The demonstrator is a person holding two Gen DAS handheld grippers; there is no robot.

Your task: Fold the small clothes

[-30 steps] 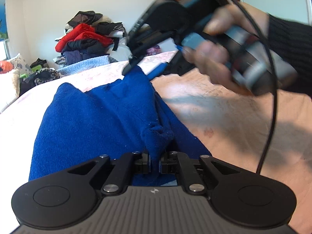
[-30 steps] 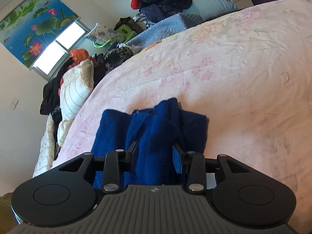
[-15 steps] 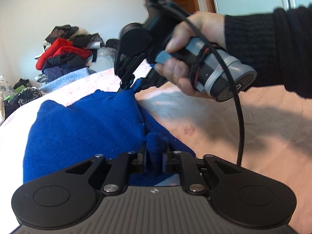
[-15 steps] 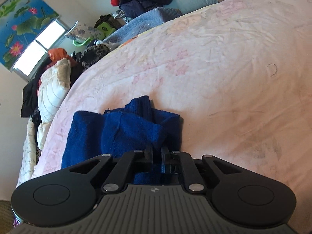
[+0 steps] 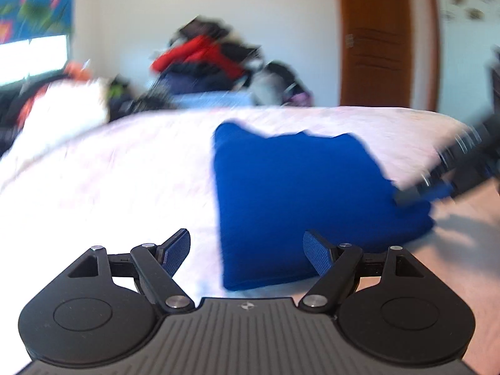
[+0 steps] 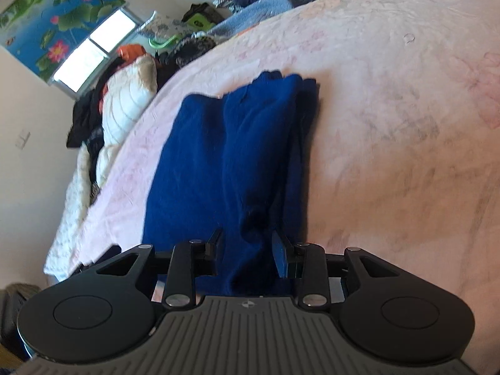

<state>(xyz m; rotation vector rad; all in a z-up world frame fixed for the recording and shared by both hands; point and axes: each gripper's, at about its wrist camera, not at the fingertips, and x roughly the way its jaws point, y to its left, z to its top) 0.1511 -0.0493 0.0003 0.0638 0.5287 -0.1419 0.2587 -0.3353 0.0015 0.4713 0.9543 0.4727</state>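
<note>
Pink floral bedspread (image 6: 390, 131); clothes heap (image 5: 203, 62); wooden door (image 5: 384, 37); lotus blind (image 6: 59, 28); white pillow (image 6: 125, 106).

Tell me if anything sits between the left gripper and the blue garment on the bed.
Nothing visible does. The left gripper is open, and only bare pink bedsheet lies between its fingers and the folded blue garment, whose near edge already reaches in front of the gripper's right-hand finger.
</note>
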